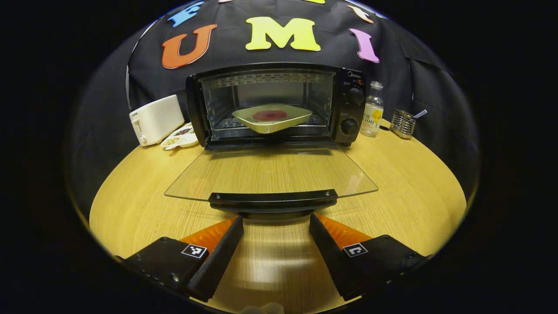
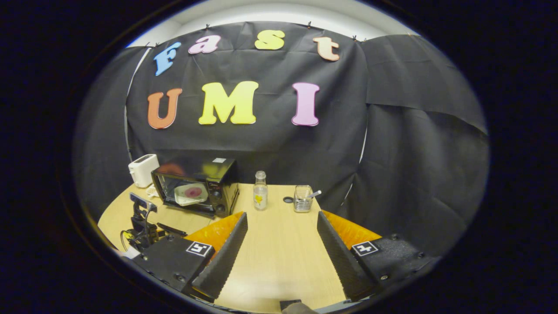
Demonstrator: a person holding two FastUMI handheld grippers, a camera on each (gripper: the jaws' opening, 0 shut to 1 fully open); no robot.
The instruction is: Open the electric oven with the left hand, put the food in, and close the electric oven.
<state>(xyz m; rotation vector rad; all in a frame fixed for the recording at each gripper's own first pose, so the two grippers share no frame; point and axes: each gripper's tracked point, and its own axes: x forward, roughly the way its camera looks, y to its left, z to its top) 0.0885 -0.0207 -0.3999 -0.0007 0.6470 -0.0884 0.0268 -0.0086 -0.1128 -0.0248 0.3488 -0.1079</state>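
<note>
The black electric oven (image 1: 351, 109) stands at the back of the table with its glass door (image 1: 270, 170) folded down flat toward me. Inside, on the rack, sits a pale square plate (image 1: 272, 117) with a round red piece of food on it. My left gripper (image 1: 275, 221) is open; its fingertips rest just short of the door's black handle (image 1: 272, 198), touching nothing. My right gripper (image 2: 282, 216) is open and empty above the table, well to the right of the oven (image 2: 218, 185). The left gripper (image 2: 140, 224) also appears there, in front of the open door.
A white toaster (image 1: 156, 118) and a small white dish of seeds (image 1: 178, 137) sit left of the oven. A clear bottle (image 1: 372, 111) and a wire holder (image 1: 402, 123) stand to its right. The round wooden table (image 1: 414, 183) has bare room at the front.
</note>
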